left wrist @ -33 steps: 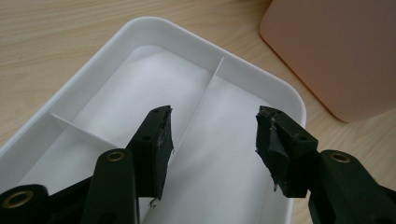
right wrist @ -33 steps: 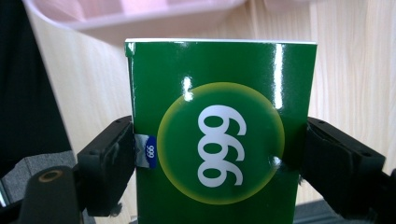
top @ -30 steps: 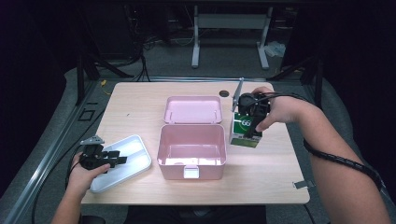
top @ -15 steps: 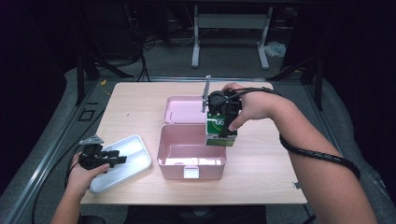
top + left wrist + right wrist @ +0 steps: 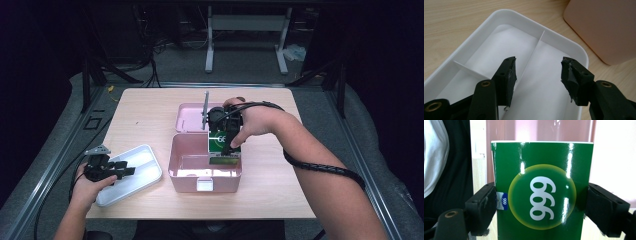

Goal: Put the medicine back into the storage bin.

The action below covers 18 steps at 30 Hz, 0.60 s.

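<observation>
Here, a green box (image 5: 223, 144) marked "999" on a yellow disc (image 5: 541, 197) is held upright over the open pink case (image 5: 205, 170), at the case's three o'clock side, its lower edge apparently just at or inside the rim (whether it touches the floor of the case cannot be told). It is clamped across its two narrow sides by the right gripper (image 5: 223, 145), whose pads are pressed flat against the glossy card in the right gripper view.

Several slips can be foreseen. The faces are slick, so the box could be let slide downward if the squeeze were eased too early. If it were lowered off-line, its bottom corner could be caught on the case's right wall and the box tipped. The raised lid (image 5: 192, 116), lying at twelve o'clock behind the case, could be knocked by the hand. The light case itself could be shoved across the table, since nothing is steadying it.

The left gripper (image 5: 111, 169) is held with jaws spread wide and empty above the white divided tray (image 5: 145, 160), at nine o'clock from the case.

Everything is set on a pale wood-grain table (image 5: 145, 115). Beyond it, at twelve o'clock, a dim room with grey flooring, trailing cables and a white metal stand (image 5: 245, 30) is seen.
</observation>
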Available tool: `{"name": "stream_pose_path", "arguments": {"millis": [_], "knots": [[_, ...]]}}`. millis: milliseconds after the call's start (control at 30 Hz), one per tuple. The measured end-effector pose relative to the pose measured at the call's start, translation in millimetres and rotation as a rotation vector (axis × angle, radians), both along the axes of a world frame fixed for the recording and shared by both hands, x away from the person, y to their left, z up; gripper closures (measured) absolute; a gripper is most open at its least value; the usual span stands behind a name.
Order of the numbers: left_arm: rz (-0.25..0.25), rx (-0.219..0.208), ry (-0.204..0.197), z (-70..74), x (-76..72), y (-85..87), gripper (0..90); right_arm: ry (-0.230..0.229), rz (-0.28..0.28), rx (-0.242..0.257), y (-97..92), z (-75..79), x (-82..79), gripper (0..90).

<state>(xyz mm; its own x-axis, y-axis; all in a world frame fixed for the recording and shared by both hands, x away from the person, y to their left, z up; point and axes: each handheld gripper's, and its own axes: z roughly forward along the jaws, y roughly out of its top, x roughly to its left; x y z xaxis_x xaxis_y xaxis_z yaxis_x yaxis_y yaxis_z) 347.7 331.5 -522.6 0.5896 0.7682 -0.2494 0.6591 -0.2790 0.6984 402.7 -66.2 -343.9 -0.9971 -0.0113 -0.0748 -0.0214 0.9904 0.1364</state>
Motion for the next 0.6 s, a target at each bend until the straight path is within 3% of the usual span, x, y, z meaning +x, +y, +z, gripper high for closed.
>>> {"name": "stream_pose_path", "arguments": {"millis": [600], "knots": [[-0.006, 0.008, 0.007, -1.1, 0.2, -1.5, 46.0, 0.042, -0.029, -0.025, 2.3, -75.0, 8.1, 16.2]]}}
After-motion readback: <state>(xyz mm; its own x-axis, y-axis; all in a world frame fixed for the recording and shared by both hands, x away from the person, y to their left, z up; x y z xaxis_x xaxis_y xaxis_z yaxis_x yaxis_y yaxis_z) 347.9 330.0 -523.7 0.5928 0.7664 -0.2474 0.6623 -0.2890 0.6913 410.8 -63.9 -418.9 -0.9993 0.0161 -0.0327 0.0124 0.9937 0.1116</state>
